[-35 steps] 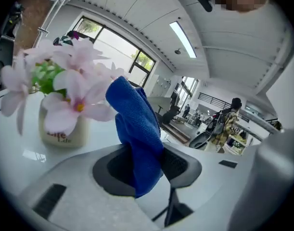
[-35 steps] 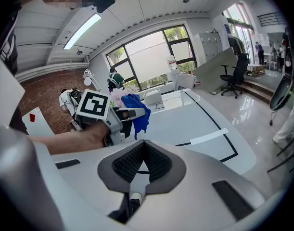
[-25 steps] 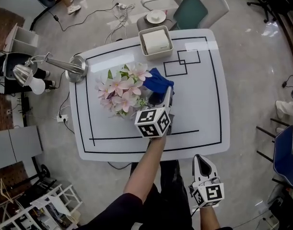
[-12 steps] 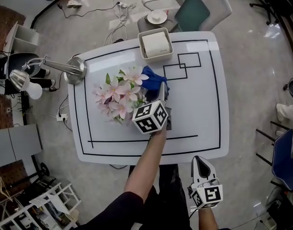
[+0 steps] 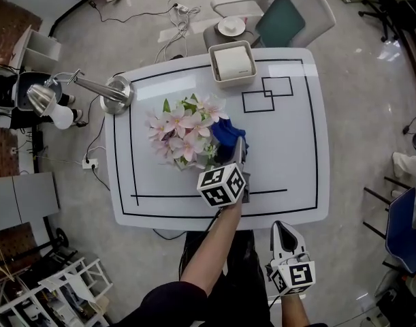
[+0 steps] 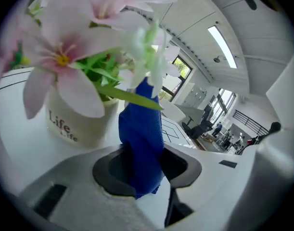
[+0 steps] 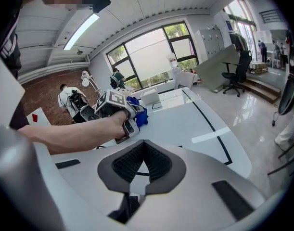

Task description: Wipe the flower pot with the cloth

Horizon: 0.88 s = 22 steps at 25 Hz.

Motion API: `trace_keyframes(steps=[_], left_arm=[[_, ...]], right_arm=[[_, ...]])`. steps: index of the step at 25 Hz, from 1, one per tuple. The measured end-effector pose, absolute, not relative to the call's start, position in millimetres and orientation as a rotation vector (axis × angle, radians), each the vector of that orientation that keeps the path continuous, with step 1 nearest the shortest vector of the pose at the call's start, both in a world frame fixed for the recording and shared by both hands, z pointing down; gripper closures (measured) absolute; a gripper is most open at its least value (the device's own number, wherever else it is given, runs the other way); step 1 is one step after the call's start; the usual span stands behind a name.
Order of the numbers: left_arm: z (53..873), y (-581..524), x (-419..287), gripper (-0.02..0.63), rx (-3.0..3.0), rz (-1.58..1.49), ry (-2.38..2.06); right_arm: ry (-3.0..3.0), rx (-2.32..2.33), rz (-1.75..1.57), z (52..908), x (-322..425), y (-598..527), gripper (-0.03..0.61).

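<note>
A cream flower pot [image 6: 73, 122] printed "Life" holds pink lilies [image 5: 183, 133] left of the middle of the white table [image 5: 289, 155]. My left gripper [image 5: 240, 146] reaches in from the near edge and is shut on a blue cloth [image 5: 228, 132]. The blue cloth [image 6: 143, 129] stands up between the jaws of the left gripper [image 6: 144, 165], just right of the pot and under the leaves; contact with the pot's wall is unclear. My right gripper [image 5: 283, 226] hangs below the table's near edge, off the table. The right gripper [image 7: 143, 158] has its jaws together with nothing between them.
A desk lamp [image 5: 112, 92] stands at the table's far left corner. A white square box [image 5: 233, 63] sits at the far edge, with black outlined rectangles [image 5: 267, 94] just before it. A chair [image 5: 284, 16] stands behind the table. Cables lie on the floor.
The left gripper has drawn the blue cloth back toward me along the pot's right side. The right gripper has stayed where it was.
</note>
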<state>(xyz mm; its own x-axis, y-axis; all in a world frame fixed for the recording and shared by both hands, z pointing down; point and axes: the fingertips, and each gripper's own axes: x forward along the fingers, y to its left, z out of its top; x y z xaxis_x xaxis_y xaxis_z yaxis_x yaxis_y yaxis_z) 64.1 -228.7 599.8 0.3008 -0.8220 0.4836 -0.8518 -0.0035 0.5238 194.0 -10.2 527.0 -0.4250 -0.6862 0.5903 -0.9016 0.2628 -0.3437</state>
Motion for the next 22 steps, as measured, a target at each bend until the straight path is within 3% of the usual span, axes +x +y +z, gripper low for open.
trace_keyframes(steps=[22], left_arm=[[607.6,-149.8,-52.2,0.474,1.7,0.096,-1.63]], right_arm=[[-2.319,1.324,0.861,507.5,130.7,14.4,0.571]])
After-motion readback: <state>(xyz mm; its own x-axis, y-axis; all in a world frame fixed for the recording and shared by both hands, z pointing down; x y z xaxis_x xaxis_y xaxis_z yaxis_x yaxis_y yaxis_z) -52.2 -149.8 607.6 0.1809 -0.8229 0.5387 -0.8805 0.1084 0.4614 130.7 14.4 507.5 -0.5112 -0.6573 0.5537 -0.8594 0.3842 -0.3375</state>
